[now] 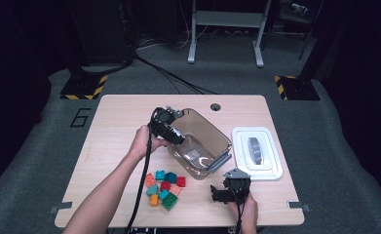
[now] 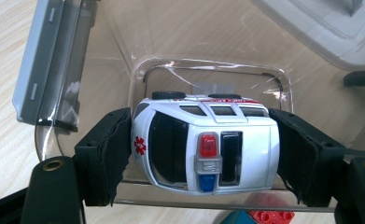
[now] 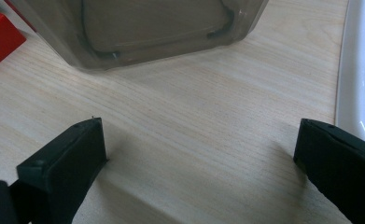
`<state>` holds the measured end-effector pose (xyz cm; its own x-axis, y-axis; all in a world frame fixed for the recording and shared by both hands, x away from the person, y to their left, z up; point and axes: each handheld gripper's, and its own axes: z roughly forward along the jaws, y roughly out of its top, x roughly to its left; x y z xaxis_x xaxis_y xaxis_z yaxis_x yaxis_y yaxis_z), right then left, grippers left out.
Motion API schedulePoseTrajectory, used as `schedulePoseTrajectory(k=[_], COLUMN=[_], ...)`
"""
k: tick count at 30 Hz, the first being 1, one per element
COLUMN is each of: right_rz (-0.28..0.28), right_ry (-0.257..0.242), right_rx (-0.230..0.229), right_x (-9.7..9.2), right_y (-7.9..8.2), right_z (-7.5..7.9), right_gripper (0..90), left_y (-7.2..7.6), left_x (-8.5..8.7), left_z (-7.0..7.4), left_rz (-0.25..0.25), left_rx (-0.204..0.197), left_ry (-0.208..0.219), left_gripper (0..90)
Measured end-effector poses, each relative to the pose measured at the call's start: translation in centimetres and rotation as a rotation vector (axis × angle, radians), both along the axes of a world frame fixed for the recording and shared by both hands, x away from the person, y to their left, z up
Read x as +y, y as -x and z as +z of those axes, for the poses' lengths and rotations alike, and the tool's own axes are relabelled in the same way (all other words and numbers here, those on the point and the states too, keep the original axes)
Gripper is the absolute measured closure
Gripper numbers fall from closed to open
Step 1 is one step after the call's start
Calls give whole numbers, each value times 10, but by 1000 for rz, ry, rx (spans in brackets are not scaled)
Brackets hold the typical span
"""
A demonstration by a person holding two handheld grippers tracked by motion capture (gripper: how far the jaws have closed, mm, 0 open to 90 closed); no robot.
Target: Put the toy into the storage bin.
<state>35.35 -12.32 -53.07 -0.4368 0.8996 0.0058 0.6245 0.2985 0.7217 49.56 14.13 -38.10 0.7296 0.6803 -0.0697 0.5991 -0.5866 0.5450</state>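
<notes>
A white toy ambulance [image 2: 208, 149] with a red and blue roof light is clamped by its front and rear ends between the pads of my left gripper [image 2: 203, 154]. It hangs over the inside of a clear brownish plastic bin [image 1: 212, 134] at mid-table, whose grey latch [image 2: 45, 65] stands at the left rim. In the high view my left gripper [image 1: 171, 129] reaches over the bin's left wall. My right gripper [image 3: 199, 163] stands open just above bare wood near the front edge, in front of the bin wall [image 3: 143, 32]; the high view shows that right gripper [image 1: 232, 187] below the bin.
The bin's white lid [image 1: 256, 153] with a grey handle lies on the table to the right. A heap of several red, teal and orange bricks [image 1: 164, 187] sits front left of the bin. The wooden table [image 1: 124, 112] has bare room at the back and left.
</notes>
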Motion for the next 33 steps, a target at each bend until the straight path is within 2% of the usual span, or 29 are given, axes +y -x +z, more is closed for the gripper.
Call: schedulePoseTrajectory(k=[7,9,11,15,20,25,30,33], right_rz=[0,0,-1,-2,-12,-13,-12,-12], right_ry=[0,0,0,0,0,-1,1,1], right_rx=[0,0,0,-5,-8,-4,-7,-7], right_x=[0,0,0,0,0,0,0,0], right_y=[0,0,0,0,0,0,0,0], right_z=[0,0,0,0,0,0,0,0], right_gripper=[17,17,17,23,26,26,26,26], left_y=[1,2,4,8,16,29,43,48], left_x=[-3,-3,-2,4,19,37,62,75], left_z=[-2,-2,-1,4,11,12,7,0], left_rz=[-4,-7,-4,-2,3,27,48,63], left_rx=[8,9,-5,-21,-42,-77,-105,-105], left_ry=[-30,-23,-11,1,30,56,114,112], left_gripper=[249,259,328,277,216,169,100,64])
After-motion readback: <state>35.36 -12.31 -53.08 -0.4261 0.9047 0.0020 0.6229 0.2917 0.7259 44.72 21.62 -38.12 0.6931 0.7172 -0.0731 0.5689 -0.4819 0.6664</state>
